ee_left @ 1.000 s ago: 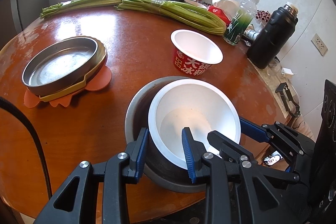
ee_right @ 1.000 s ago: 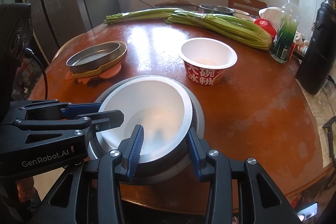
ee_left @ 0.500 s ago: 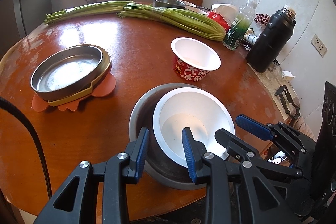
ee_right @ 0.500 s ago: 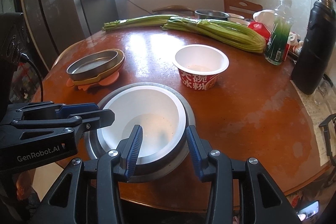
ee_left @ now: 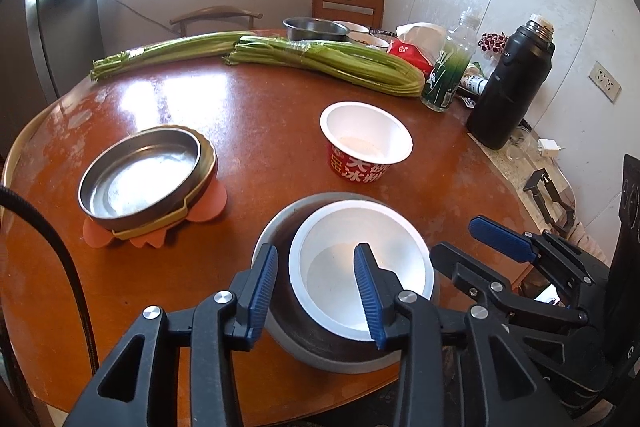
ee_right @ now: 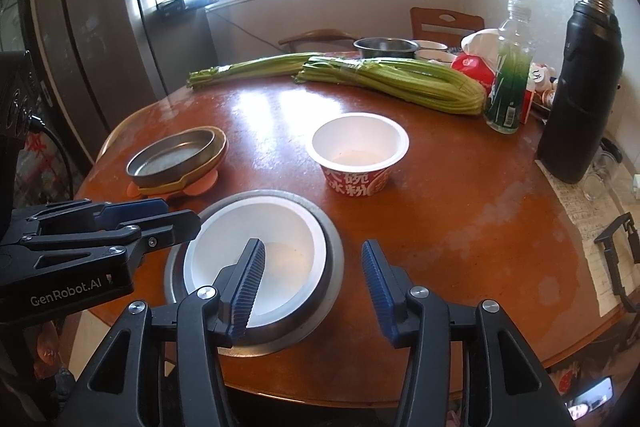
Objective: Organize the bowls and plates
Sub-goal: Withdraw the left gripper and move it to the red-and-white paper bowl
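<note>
A white bowl [ee_left: 340,259] sits nested in a grey metal bowl [ee_left: 276,227] at the table's near edge; both also show in the right wrist view, white bowl [ee_right: 280,227], metal bowl [ee_right: 334,255]. My left gripper [ee_left: 316,287] is open and empty, raised just above their near rim. My right gripper [ee_right: 314,281] is open and empty, to the right of the bowls. A red-and-white paper bowl [ee_left: 366,143] stands mid-table. A metal dish [ee_left: 140,175] rests on a yellow plate over an orange mat [ee_left: 212,203] at the left.
Celery bundles [ee_left: 328,63] lie across the far side of the brown round table [ee_left: 240,115]. A green bottle [ee_left: 446,75], a black thermos [ee_left: 510,87], a red packet and a metal pot [ee_left: 316,27] stand at the far right. Chairs stand behind the table.
Both grippers have pulled back and up from the nested bowls. The right gripper has opened wider and shifted right. The bowls stay in place.
</note>
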